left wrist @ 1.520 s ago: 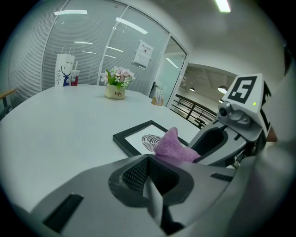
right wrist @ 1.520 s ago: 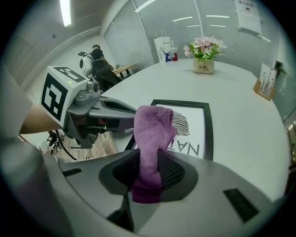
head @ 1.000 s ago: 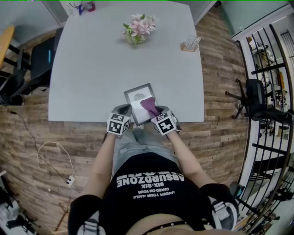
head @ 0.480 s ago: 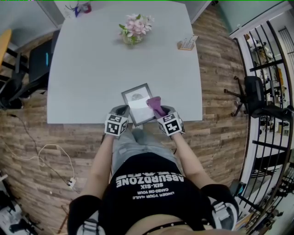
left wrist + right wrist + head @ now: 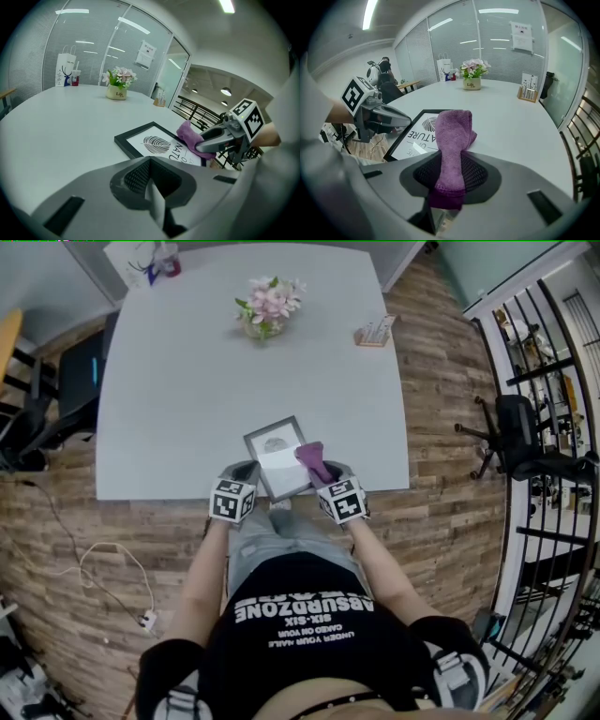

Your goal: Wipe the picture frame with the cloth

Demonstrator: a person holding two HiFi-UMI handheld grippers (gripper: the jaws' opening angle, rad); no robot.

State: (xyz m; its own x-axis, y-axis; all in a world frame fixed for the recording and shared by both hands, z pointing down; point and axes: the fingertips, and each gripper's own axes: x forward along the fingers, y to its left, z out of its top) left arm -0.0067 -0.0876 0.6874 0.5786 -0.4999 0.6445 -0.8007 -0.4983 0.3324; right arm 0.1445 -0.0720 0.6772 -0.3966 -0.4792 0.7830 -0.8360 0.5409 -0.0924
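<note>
A black picture frame [image 5: 276,459] with a leaf print lies flat near the white table's [image 5: 187,390] front edge. My right gripper [image 5: 322,474] is shut on a purple cloth [image 5: 310,457], which hangs forward over the frame's right edge. In the right gripper view the cloth [image 5: 453,136] stands up out of the jaws and the frame [image 5: 416,135] lies just ahead to the left. My left gripper [image 5: 247,471] sits by the frame's near left corner, its jaws together with nothing between them. From the left gripper view the frame [image 5: 149,143] lies ahead to the right.
A pot of pink flowers [image 5: 264,311] stands at the far middle of the table, and a small card holder [image 5: 373,332] at the far right. A paper bag [image 5: 139,259] sits at the far left corner. Chairs [image 5: 56,390] stand to the left, a black railing [image 5: 539,381] to the right.
My right gripper has drawn the purple cloth from the frame's lower middle over to its right edge. The left gripper has stayed by the frame's near left corner.
</note>
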